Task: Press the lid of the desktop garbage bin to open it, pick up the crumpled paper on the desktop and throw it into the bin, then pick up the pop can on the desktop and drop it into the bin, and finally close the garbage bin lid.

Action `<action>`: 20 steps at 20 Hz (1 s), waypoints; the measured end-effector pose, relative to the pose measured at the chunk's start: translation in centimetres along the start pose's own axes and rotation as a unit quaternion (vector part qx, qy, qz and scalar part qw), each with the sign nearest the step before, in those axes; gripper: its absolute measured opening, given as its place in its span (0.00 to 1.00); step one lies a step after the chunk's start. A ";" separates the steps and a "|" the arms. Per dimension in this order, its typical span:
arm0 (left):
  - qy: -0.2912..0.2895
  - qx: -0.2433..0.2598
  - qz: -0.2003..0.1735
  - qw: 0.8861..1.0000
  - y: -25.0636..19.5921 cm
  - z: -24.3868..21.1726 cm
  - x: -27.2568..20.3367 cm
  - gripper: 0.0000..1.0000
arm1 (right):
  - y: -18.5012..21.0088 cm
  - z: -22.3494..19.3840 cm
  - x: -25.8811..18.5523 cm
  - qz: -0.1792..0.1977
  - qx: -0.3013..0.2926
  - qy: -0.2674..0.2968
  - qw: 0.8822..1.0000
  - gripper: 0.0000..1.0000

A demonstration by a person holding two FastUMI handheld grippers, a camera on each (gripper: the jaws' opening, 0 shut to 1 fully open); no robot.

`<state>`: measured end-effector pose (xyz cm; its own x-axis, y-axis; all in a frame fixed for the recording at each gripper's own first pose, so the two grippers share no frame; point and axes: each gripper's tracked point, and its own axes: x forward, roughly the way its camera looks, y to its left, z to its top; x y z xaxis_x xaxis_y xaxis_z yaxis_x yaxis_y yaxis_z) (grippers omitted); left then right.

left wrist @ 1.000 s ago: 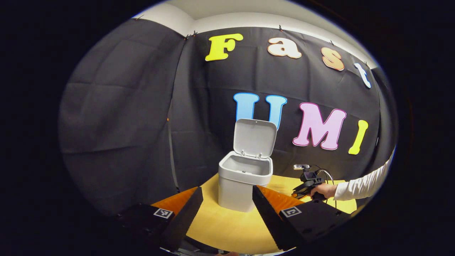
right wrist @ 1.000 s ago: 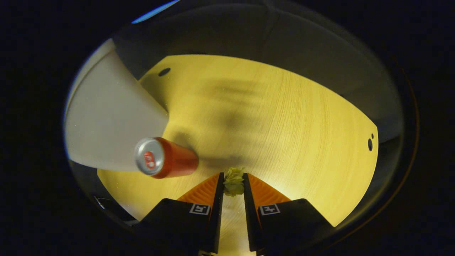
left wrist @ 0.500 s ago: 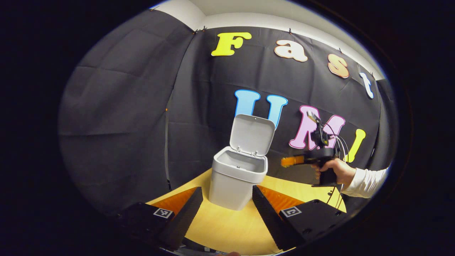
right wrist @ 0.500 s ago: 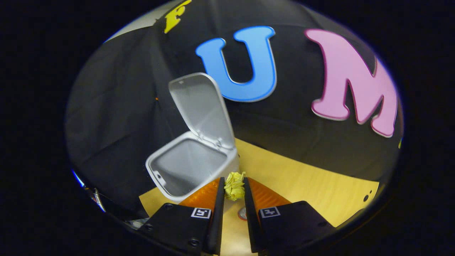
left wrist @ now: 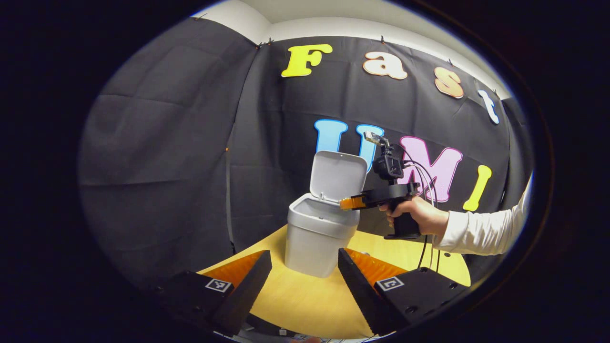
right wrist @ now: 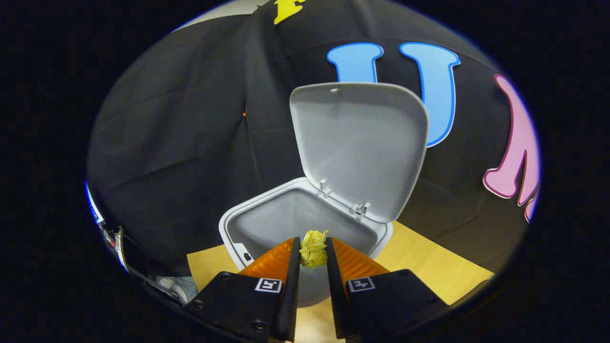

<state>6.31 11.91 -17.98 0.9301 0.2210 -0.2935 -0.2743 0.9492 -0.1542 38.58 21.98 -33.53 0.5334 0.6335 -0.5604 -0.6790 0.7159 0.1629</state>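
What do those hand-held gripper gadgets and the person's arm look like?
The right hand-held gripper has a dark pistol-style handle, a small camera box on top and black cables trailing down. The arm wears a long white sleeve. The left hand-held gripper has wedge-shaped fingers on black blocks bearing square black-and-white markers.

The counter has a light yellow wooden top, and its grain is visible in the right gripper view. A grey garbage bin stands directly on it, near the back edge by the black wall, with its lid raised upright.
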 end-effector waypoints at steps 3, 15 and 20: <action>-0.008 0.006 0.003 1.000 -0.1 0.3 -0.9 0.94 | 0.3 -1.2 2.0 -0.003 -0.002 0.015 1.000 0.35; -0.028 0.017 -0.056 0.998 -5.3 0.2 -0.1 0.94 | 0.4 0.2 -1.6 0.007 -0.023 -0.016 1.000 0.96; -0.024 0.037 -0.112 0.993 -9.4 -1.8 2.8 0.94 | -2.4 1.1 -7.5 -0.011 -0.040 -0.042 0.998 0.95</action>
<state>11.08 3.18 -19.03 0.9768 0.0115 -0.2138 -0.0422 0.9893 -0.1395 36.68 15.82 -28.83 0.5863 0.6432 -0.4925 -0.7034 0.7057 0.0842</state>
